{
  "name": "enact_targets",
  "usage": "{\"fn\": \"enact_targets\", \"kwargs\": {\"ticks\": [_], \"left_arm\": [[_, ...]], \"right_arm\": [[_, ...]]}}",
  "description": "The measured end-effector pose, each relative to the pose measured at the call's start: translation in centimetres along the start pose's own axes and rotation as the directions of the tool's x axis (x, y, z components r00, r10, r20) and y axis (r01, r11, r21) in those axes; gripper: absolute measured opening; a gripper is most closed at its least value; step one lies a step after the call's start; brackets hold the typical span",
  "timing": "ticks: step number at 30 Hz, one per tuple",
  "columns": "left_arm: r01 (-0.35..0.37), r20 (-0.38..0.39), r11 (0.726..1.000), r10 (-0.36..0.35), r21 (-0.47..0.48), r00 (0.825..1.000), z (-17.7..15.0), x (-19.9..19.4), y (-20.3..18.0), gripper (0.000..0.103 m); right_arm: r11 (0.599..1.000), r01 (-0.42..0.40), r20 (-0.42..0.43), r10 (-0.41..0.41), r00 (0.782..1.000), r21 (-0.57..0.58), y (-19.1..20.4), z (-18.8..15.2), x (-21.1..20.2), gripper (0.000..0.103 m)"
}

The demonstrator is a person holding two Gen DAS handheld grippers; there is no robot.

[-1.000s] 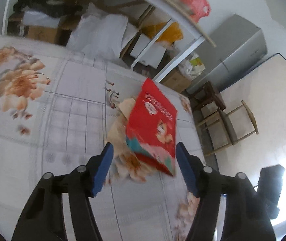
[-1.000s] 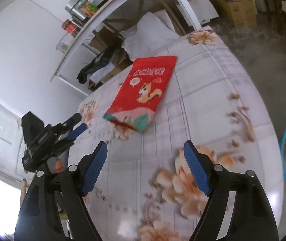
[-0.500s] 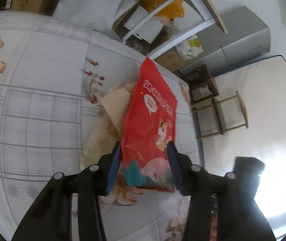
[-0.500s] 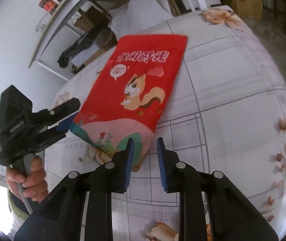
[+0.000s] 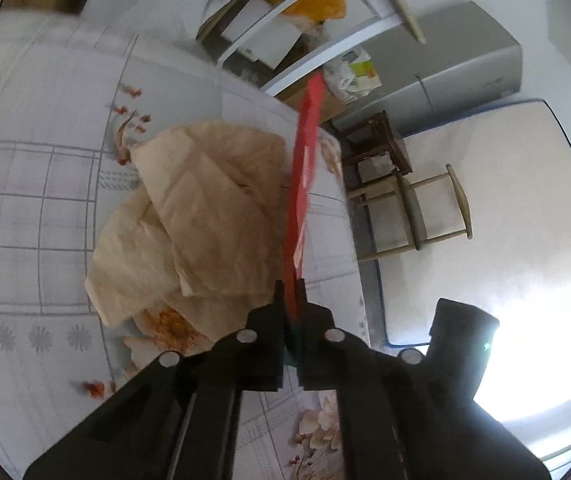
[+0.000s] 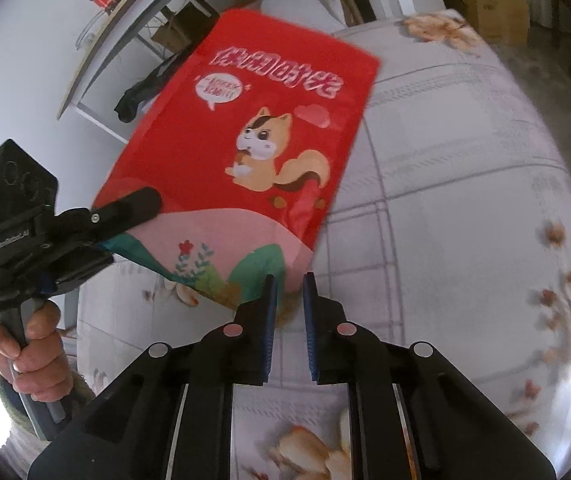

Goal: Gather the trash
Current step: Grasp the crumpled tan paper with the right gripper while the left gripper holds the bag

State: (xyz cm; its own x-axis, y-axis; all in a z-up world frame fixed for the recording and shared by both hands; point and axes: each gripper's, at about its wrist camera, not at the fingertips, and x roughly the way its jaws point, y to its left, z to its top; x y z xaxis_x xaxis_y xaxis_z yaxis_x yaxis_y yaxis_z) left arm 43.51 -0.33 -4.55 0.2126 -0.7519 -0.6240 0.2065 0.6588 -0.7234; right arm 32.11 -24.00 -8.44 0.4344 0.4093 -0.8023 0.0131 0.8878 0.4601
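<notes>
On my left gripper (image 5: 290, 294) the jaws are clamped on the bottom corner of the red snack bag (image 6: 245, 152), which it holds lifted off the floral tablecloth (image 6: 465, 208), edge-on in the left wrist view with 2 crumpled tan paper sheets (image 5: 205, 216) lying on the cloth just left of it. My right gripper (image 6: 288, 292) sits at the bag's bottom edge, jaws closing with a narrow gap; the bag's lower right corner lies at the fingertips, and I can't tell whether the pads press on it yet.
</notes>
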Motion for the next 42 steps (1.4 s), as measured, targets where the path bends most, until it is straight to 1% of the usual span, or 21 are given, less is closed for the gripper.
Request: {"fn": "enact_targets", "kwargs": {"ticks": [4,7,10,11,12,14,16,18,19,21,23,24,26,28,29,31,32,33,39,40,42], "left_arm": [[0.019,0.049,0.997,-0.023,0.081,0.999,-3.3,-3.3,-1.6,0.001],[0.033,0.102,0.994,-0.044,0.109,0.994,-6.7,-6.8,-1.5,0.001],[-0.013,0.204,0.995,-0.008,0.101,0.979,-10.6,-11.6,0.0,0.001],[-0.032,0.227,0.996,0.012,0.088,0.974,-11.6,-12.6,0.6,0.001],[-0.061,0.258,0.997,0.045,0.055,0.965,-12.8,-14.1,1.8,0.001],[-0.099,0.308,0.995,0.104,-0.031,0.946,-15.2,-16.5,4.1,0.001],[-0.121,0.335,0.988,0.146,-0.095,0.931,-17.4,-18.0,5.7,0.001],[-0.123,0.351,0.980,0.171,-0.155,0.921,-19.5,-18.9,7.2,0.001],[-0.118,0.351,0.977,0.174,-0.176,0.920,-20.2,-18.9,7.6,0.001],[-0.125,0.343,0.971,0.191,-0.205,0.920,-21.5,-19.3,8.7,0.001],[-0.165,0.332,0.963,0.230,-0.212,0.915,-22.3,-19.0,8.9,0.001],[-0.172,0.328,0.961,0.237,-0.215,0.914,-22.5,-18.9,8.8,0.001],[-0.194,0.319,0.957,0.256,-0.215,0.912,-22.8,-18.7,8.9,0.001],[-0.233,0.316,0.952,0.288,-0.200,0.904,-22.2,-18.0,8.3,0.002],[-0.243,0.315,0.951,0.293,-0.189,0.903,-22.1,-17.8,8.0,0.002],[-0.254,0.316,0.952,0.296,-0.169,0.901,-21.9,-17.6,7.9,0.002],[-0.259,0.315,0.953,0.297,-0.159,0.901,-21.8,-17.4,7.6,0.002],[-0.263,0.314,0.953,0.297,-0.147,0.902,-21.7,-17.1,7.3,0.002],[-0.269,0.284,0.958,0.286,-0.098,0.915,-21.9,-15.4,6.3,0.002],[-0.280,0.277,0.956,0.294,-0.091,0.915,-22.1,-15.2,6.1,0.002],[-0.336,0.253,0.939,0.342,-0.066,0.905,-22.7,-14.7,5.5,0.004]], "right_arm": [[1.000,-0.012,0.081,0.013,0.997,-0.007,-1.1,-1.7,-4.9,0.015],[1.000,0.024,0.165,-0.024,0.986,0.007,-2.5,-2.4,-8.8,0.015],[0.997,0.072,0.207,-0.072,0.976,0.010,-3.0,-1.9,-10.6,0.023],[0.997,0.071,0.206,-0.071,0.976,0.009,-2.8,-1.5,-10.6,0.032],[0.998,0.066,0.201,-0.066,0.977,0.003,-2.4,-1.3,-10.3,0.043],[0.997,0.070,0.181,-0.061,0.982,-0.040,-1.3,-0.6,-8.9,0.051],[0.993,0.060,0.130,-0.046,0.990,-0.103,0.9,0.5,-6.0,0.059],[0.985,0.072,0.100,-0.057,0.993,-0.155,2.4,1.4,-3.6,0.068],[0.971,0.101,0.091,-0.082,0.992,-0.216,3.9,2.2,-1.7,0.070],[0.947,0.157,0.106,-0.132,0.986,-0.279,5.3,3.4,0.4,0.078],[0.920,0.195,0.110,-0.168,0.980,-0.341,7.0,4.5,2.9,0.081],[0.906,0.231,0.110,-0.205,0.973,-0.356,7.4,5.3,4.5,0.081],[0.893,0.256,0.094,-0.239,0.967,-0.369,7.5,6.0,6.8,0.081],[0.882,0.290,0.079,-0.281,0.956,-0.371,7.3,6.2,8.5,0.074],[0.876,0.298,0.099,-0.282,0.954,-0.379,7.3,6.0,8.5,0.069],[0.882,0.295,0.099,-0.278,0.955,-0.366,7.0,5.6,8.1,0.044],[0.889,0.287,0.087,-0.275,0.958,-0.356,6.6,5.3,7.7,0.020],[0.896,0.281,0.075,-0.272,0.959,-0.345,6.4,5.0,7.4,0.007],[0.929,0.239,0.055,-0.233,0.971,-0.282,3.5,0.2,2.9,0.004],[0.936,0.229,0.049,-0.224,0.973,-0.267,3.0,-0.9,1.9,0.004],[0.947,0.212,0.036,-0.210,0.977,-0.240,2.2,-3.3,0.1,0.004]]}}
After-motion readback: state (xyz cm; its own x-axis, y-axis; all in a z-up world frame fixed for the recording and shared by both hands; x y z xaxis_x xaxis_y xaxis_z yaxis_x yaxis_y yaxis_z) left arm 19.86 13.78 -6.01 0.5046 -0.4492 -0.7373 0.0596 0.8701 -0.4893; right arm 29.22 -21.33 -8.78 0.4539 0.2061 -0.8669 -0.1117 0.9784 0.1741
